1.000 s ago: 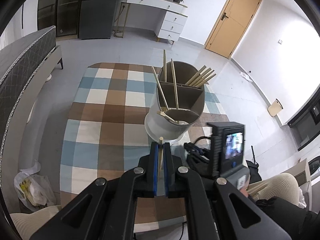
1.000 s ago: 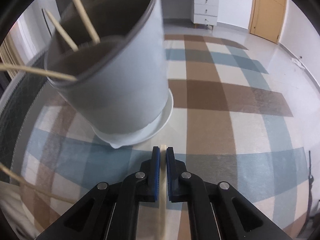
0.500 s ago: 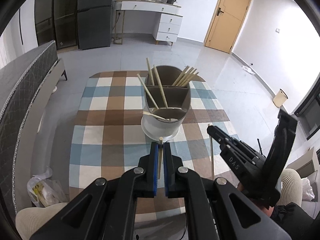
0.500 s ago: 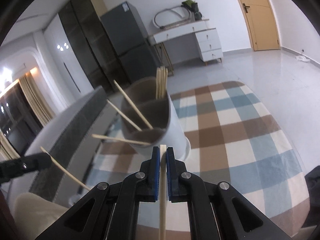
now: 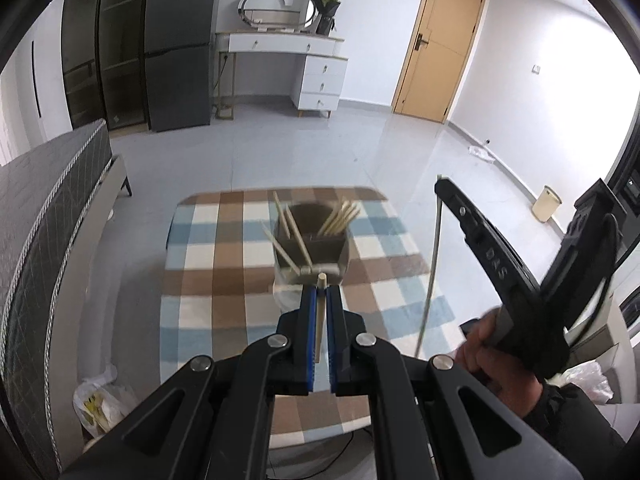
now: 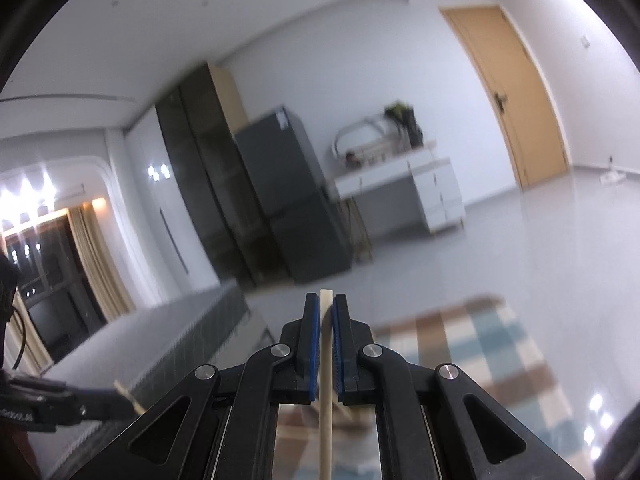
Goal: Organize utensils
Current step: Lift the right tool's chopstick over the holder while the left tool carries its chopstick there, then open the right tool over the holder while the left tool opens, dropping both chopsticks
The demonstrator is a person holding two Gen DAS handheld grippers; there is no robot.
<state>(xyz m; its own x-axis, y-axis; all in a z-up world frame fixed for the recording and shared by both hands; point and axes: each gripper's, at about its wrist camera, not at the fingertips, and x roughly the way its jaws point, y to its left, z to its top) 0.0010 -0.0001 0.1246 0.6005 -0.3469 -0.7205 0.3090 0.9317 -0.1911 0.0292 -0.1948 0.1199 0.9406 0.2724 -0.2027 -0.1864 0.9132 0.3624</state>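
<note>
A grey utensil holder (image 5: 312, 246) with several wooden chopsticks stands in a white dish on the checkered table (image 5: 224, 280). My left gripper (image 5: 320, 294) is shut on a wooden chopstick (image 5: 319, 316), raised above the table's near side. My right gripper (image 6: 326, 304) is shut on another chopstick (image 6: 325, 380) and points up toward the room. In the left wrist view the right gripper (image 5: 440, 188) is high at the right, its chopstick (image 5: 430, 276) hanging down. The left gripper (image 6: 116, 394) shows at the lower left of the right wrist view.
A grey bed (image 5: 44, 208) lies left of the table. A plastic bag (image 5: 100, 404) sits on the floor at the near left. A fridge (image 5: 176, 44), a white dresser (image 5: 296, 68) and a wooden door (image 5: 436, 44) stand at the far wall.
Both grippers have risen and drawn back from the holder, each keeping its chopstick. The right gripper has tilted upward, so the holder has left its view.
</note>
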